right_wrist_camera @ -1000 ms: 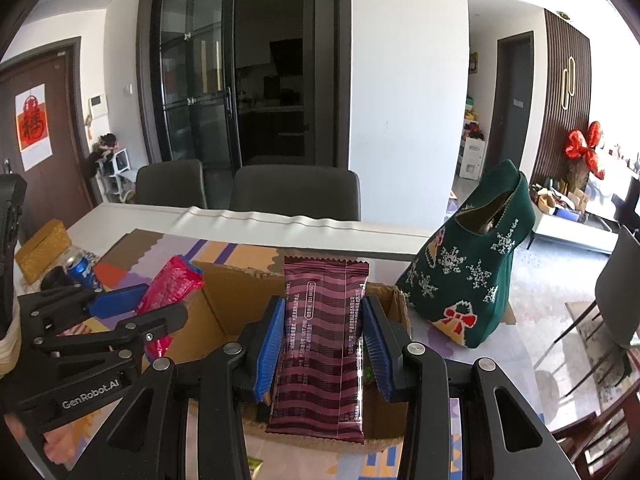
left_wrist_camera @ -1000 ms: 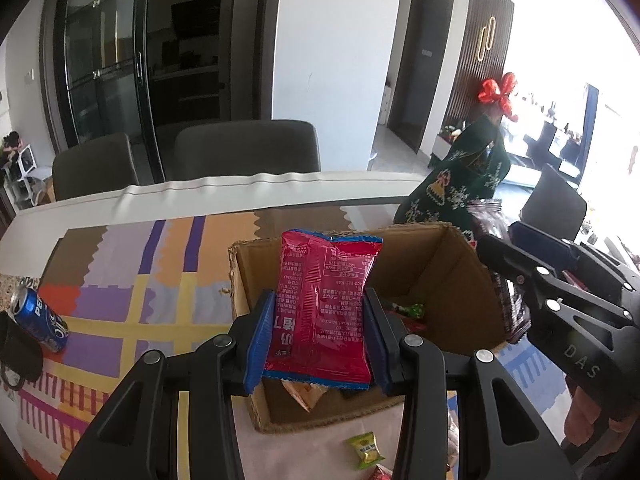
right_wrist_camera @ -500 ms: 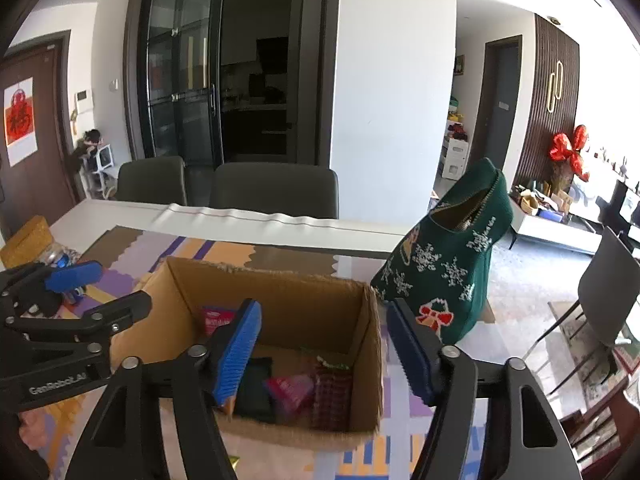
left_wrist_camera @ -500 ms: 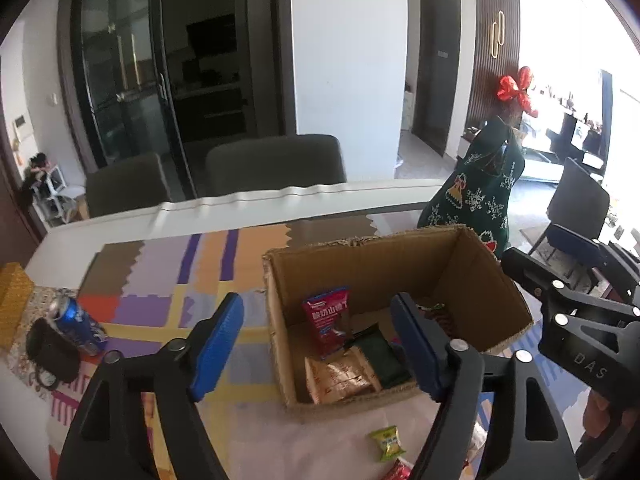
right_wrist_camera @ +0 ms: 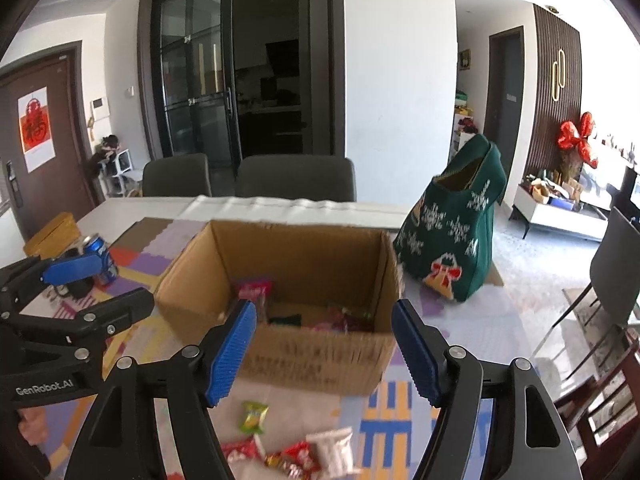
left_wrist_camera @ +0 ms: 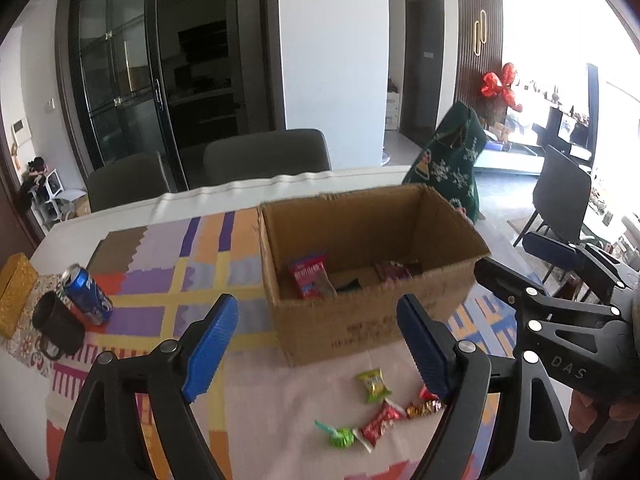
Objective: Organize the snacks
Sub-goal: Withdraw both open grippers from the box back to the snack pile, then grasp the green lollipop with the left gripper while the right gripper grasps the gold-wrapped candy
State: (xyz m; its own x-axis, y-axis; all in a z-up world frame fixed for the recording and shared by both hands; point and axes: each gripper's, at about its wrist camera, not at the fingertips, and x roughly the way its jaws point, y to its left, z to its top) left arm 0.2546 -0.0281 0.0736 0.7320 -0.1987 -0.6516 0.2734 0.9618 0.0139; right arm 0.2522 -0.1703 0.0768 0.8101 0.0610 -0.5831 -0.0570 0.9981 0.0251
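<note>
Two grippers, both empty-handed. Your left gripper [left_wrist_camera: 318, 344] has its blue pads spread wide and opening further, with nothing between them; through the gap you see only the near wall of the cardboard box [left_wrist_camera: 372, 320] and the patterned mat [left_wrist_camera: 168, 292]. Your right gripper [right_wrist_camera: 322, 346] stands wide too, its fingers clear of everything, framing the same box from the other side.

The box sits open on the mat, toward the middle of the table [left_wrist_camera: 132, 216], and there are snacks down inside it: a red packet [left_wrist_camera: 310, 280] leans against the left inner wall, with a darker red wrapper [left_wrist_camera: 394, 270] lying toward the right end and something dark between them. In the right wrist view the contents blur into pink and red shapes.

Several loose sweets wait at the near edge of the table, just in front of the box: a yellow-green sachet [left_wrist_camera: 373, 384], a red-and-white wrapped candy [left_wrist_camera: 378, 426], a green twist-wrapped sweet [left_wrist_camera: 340, 436] touching its end, and a gold-wrapped one [left_wrist_camera: 424, 408] just beside your left gripper's right finger.

At the left edge of the table stand a blue soda can [left_wrist_camera: 86, 294] and a dark mug [left_wrist_camera: 60, 326], close together. A green knitted bag [right_wrist_camera: 456, 240] stands upright beyond the box's far right corner.
</note>
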